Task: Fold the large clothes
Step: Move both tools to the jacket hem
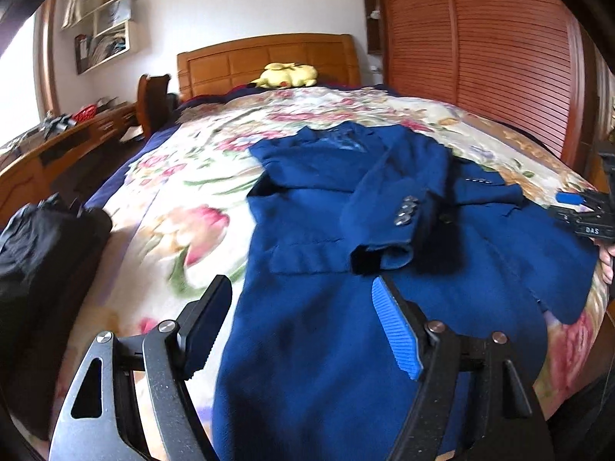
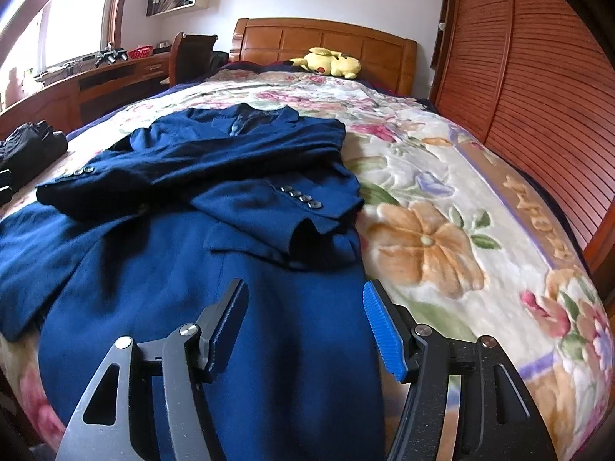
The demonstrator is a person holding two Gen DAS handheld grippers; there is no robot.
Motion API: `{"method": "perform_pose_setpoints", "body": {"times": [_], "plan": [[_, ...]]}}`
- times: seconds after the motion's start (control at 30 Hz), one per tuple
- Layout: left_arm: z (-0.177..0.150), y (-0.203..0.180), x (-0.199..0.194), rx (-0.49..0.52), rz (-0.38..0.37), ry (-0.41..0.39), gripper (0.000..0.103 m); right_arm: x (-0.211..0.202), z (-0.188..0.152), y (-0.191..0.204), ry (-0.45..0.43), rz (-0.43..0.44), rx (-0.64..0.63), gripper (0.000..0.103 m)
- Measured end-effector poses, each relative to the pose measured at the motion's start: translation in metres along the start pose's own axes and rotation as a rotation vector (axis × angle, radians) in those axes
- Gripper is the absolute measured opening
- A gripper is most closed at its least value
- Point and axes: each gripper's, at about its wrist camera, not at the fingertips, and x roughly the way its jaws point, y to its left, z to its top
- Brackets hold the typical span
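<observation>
Through my left gripper [image 1: 296, 330] I see the jaws spread wide with nothing between them; the coat [image 1: 346, 307] lies just ahead and under the right-hand finger, its hem running back toward me. The near sleeve [image 1: 388, 211] is folded across the chest ahead of the tool, cuff buttons up, the cuff's dark lining gaping. Off to the right my right gripper [image 1: 584, 211] hangs at the coat's far edge. The cloth looks thick, woolly and matt, so my guess is it will fold in fat rolls instead of sharp creases, and a shallow bite on one layer could slip out. It lies on a plush floral blanket [image 1: 173, 192], which may well come up with the coat if I pinch too deep. Through my right gripper [image 2: 305, 324] the jaws likewise stand apart and hold nothing, the lower coat [image 2: 230, 307] directly beneath them and its right edge just under the blue pad [image 2: 384, 334]. Both sleeves cross ahead of the tool, one toward the left, the shorter-looking one [image 2: 284, 207] nearer with four metal buttons. Lifting the hem unevenly with the two hands would likely spill those loose sleeves off the chest. A yellow plush [image 2: 330, 62] sits far ahead by the headboard, well clear.
</observation>
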Motion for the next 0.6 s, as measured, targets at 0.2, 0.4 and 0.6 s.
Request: {"method": "perform_pose_setpoints", "body": {"times": [0.2,0.4,0.6], "plan": [[-0.011,0.009,-0.002,-0.023,0.034,0.018,0.076,-0.004,-0.008,-0.012,0.031,-0.001,0.01,0.065],[-0.02,0.014,-0.003,-0.027,0.066,0.039,0.076,-0.004,-0.016,-0.015,0.068,-0.01,0.001,0.065],[-0.032,0.022,0.001,-0.048,0.082,0.074,0.076,-0.002,-0.019,-0.018,0.087,0.001,0.001,0.065]]}}
